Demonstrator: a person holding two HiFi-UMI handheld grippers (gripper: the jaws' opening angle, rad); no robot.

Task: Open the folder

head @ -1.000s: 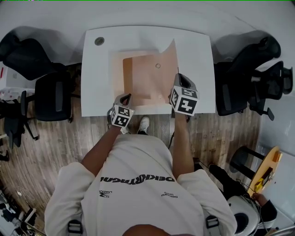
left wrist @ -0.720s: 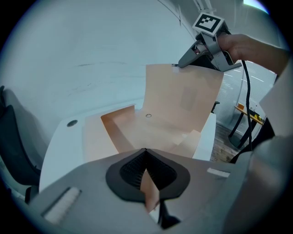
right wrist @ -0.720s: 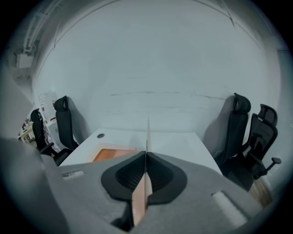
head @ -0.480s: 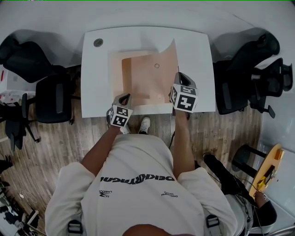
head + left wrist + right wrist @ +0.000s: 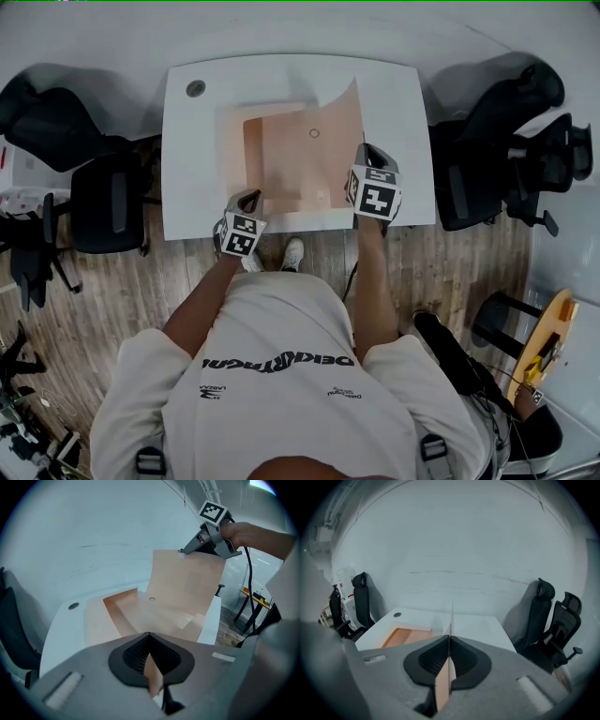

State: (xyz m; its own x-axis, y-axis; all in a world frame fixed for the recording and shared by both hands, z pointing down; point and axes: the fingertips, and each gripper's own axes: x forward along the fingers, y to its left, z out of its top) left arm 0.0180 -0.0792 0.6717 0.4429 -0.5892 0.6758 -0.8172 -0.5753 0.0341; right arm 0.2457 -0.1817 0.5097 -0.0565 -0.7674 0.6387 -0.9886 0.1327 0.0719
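folder: tan card, lying in the middle of the white surface, long side running near to far. Part open. The lower leaf lies flat on the surface. The cover is raised along the right side, curving upward and standing close to upright at its right edge. A small round fastener sits on the inner face, toward the far end.

left gripper: at the near left corner of the folder, low over the near edge of the surface. Jaws closed together on a corner of the tan card, which the left gripper view shows pinched between the pads.

right gripper: at the right edge of the raised cover, held above the surface. Jaws all but together, clamped on that edge. The right gripper view shows the card edge-on, as a thin upright line running out from between the pads.

surface: white, rectangular, with rounded far corners. A round cable port sits near the far left corner.

Surroundings: black office chair left of the surface, another right. Wood-plank floor. One shoe on the floor, just past the near edge of the surface.
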